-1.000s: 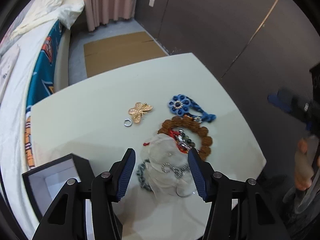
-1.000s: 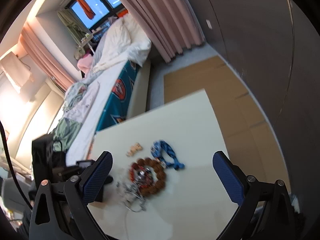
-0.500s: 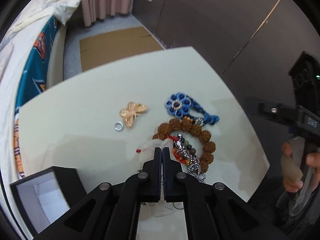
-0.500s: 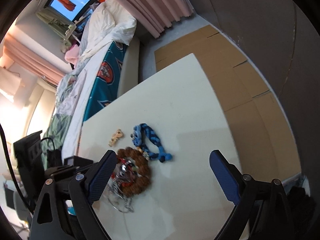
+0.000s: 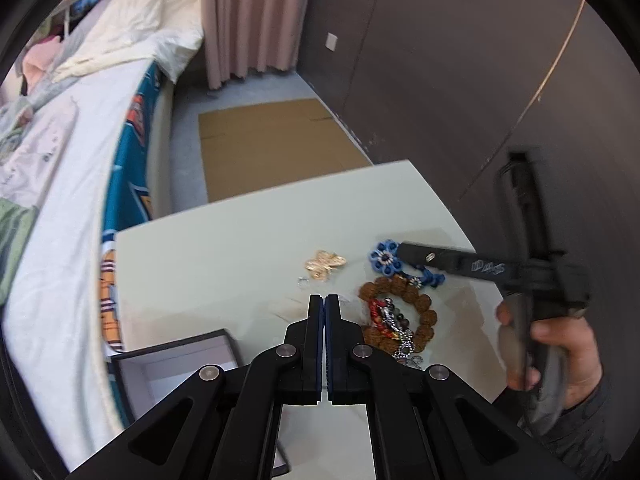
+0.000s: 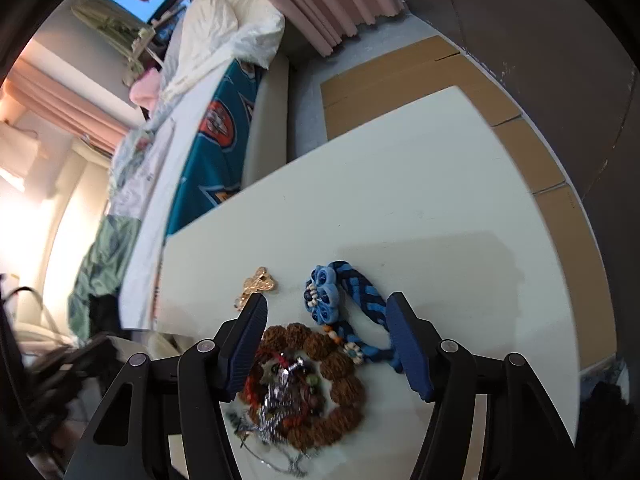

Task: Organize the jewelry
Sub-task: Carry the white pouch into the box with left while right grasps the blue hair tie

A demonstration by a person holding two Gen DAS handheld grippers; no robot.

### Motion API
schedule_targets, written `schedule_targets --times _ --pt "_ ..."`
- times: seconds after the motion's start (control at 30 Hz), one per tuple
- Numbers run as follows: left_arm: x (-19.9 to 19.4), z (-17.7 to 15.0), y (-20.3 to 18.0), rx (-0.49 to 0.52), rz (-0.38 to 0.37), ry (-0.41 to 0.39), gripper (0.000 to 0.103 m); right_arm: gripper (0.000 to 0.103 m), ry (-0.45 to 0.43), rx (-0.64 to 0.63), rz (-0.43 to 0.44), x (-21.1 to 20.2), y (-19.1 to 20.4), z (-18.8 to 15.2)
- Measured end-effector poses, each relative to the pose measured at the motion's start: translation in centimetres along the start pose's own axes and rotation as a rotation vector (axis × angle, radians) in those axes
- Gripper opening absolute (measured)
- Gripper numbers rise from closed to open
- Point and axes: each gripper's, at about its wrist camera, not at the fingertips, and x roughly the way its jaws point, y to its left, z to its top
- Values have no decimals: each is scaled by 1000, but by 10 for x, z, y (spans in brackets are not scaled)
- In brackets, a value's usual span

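Both grippers differ from a second ago: left gripper (image 5: 324, 312), then apart, is now pressed together. Right gripper (image 6: 326, 332), angled downward, is closing around the blue braided bracelet (image 6: 348, 300) on the table (image 6: 420, 184), pads not yet touching.

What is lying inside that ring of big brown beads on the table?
Inside the brown bead bracelet lies a tangle: red beads, a silver chain and a few dark beads. Whatever lies underneath that pile is covered, so individual pieces cannot be separated.
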Motion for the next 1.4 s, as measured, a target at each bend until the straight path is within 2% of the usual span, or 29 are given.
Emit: schedule_targets --times 0.1,0.13,0.17,0.2,0.33,0.73,0.83,0.9,0.97,1.0,1.13,1.33,1.4 --pt "-16 2 6 -10 13 -30 0 53 17 -55 -73 12 12 -2" --pt "-21 2 8 -11 18 -40 0 41 24 -70 -97 16 14 -3" --pt "-27 2 10 -13 23 -50 0 22 16 -85 -134 18 18 -3" --pt "-30 1 12 -15 26 -56 0 12 21 -84 -135 18 17 -4" --pt "-47 -6 18 -23 30 -85 0 3 3 -61 -114 9 17 -6" --pt "-96 -32 34 -54 26 -166 0 2 -135 -69 33 -53 55 -26" --pt "-105 -39 43 -70 27 -175 0 2 -135 -63 -1 -53 57 -27" --pt "-108 -43 47 -80 28 -179 0 13 -97 -57 -76 -43 54 -24" --pt "-110 -46 52 -88 31 -179 0 64 -92 -45 -116 -35 46 -24" --pt "-110 -48 54 -91 32 -177 0 69 -100 -40 -134 -34 44 -23" --pt "-104 -54 67 -105 38 -162 0 70 -74 -39 -202 -21 31 -16" --pt "-92 -58 81 -123 39 -140 0 71 2 -59 -361 11 14 -10" --pt "-89 -57 84 -127 36 -135 0 66 -7 -104 -396 13 20 -12"
